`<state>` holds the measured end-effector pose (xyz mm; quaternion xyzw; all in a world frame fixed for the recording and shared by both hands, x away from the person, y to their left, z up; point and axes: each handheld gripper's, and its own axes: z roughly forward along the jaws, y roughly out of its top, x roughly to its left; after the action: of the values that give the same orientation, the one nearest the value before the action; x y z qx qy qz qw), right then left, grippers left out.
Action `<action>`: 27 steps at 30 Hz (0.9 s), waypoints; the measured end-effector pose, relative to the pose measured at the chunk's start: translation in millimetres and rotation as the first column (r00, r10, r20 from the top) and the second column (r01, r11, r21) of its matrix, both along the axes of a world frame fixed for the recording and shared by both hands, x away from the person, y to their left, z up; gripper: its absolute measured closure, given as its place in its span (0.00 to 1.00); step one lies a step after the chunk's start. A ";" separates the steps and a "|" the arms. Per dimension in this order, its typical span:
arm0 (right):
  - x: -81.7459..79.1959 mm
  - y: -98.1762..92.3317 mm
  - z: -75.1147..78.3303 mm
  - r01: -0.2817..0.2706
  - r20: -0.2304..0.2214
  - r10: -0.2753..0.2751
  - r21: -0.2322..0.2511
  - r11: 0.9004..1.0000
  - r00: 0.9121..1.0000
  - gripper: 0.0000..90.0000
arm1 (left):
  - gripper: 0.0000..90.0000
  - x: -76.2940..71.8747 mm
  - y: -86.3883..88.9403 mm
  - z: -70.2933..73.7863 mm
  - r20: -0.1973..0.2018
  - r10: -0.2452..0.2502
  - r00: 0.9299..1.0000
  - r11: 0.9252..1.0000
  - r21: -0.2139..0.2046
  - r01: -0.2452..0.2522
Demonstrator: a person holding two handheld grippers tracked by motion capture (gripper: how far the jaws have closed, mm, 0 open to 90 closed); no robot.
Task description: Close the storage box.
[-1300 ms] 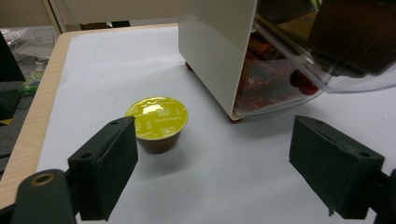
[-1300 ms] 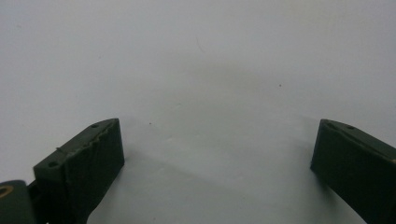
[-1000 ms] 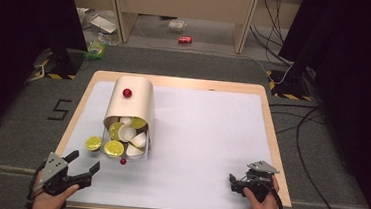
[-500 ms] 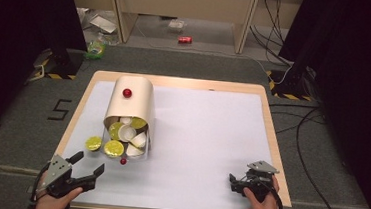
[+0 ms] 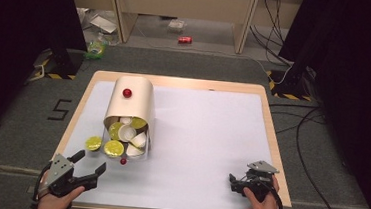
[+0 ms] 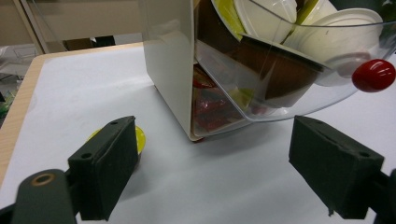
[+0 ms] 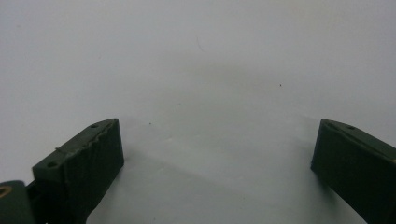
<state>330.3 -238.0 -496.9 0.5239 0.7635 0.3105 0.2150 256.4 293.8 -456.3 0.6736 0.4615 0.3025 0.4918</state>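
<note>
A: Where are we with this? Our left tool [image 5: 89,171] sits at the near left corner of the table [image 5: 206,136], jaws spread wide and holding nothing, aimed at the tipped-over bin [image 5: 129,111].

B: So we are in the approach, not yet touching anything. In the left gripper view the bin [image 6: 170,65] lies on its side just ahead of the jaws, its clear lid [image 6: 299,70] hanging open with the red knob [image 6: 373,74] at the right.

A: And the lids and cups [image 5: 126,130] are piled in its mouth. Two yellow ones [image 5: 104,146] lie out on the table beside the opening, and one of those [image 6: 139,138] peeks from behind our left jaw.

B: What about the right tool [image 5: 240,183]?

A: It rests near the right front edge, well away from the bin, jaws spread over bare table, with nothing between them.

B: Then the next move is probably the left one's. We judge it needs to go forward and either take the nearest yellow lid or grip the bin's rim to stand it up.

A: The lid lies flat, so we would have to come down low and pinch its edge
</note>
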 end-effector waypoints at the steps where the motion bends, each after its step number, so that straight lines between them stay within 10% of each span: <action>1: 0.0 0.0 0.0 0.000 0.000 0.000 0.000 1.000 1.000 0.03 | 0.17 0.0 0.0 0.0 0.000 0.000 1.000 1.000 0.000 0.000; 27: 0.1 -0.1 0.0 -0.001 0.001 0.001 -0.001 1.000 1.000 0.03 | 0.16 10.0 -6.7 5.0 -0.005 0.026 1.000 0.999 -0.019 -0.026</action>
<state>330.4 -238.1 -497.0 0.5234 0.7637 0.3106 0.2153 266.4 287.1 -451.3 0.6633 0.4743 0.3029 0.4932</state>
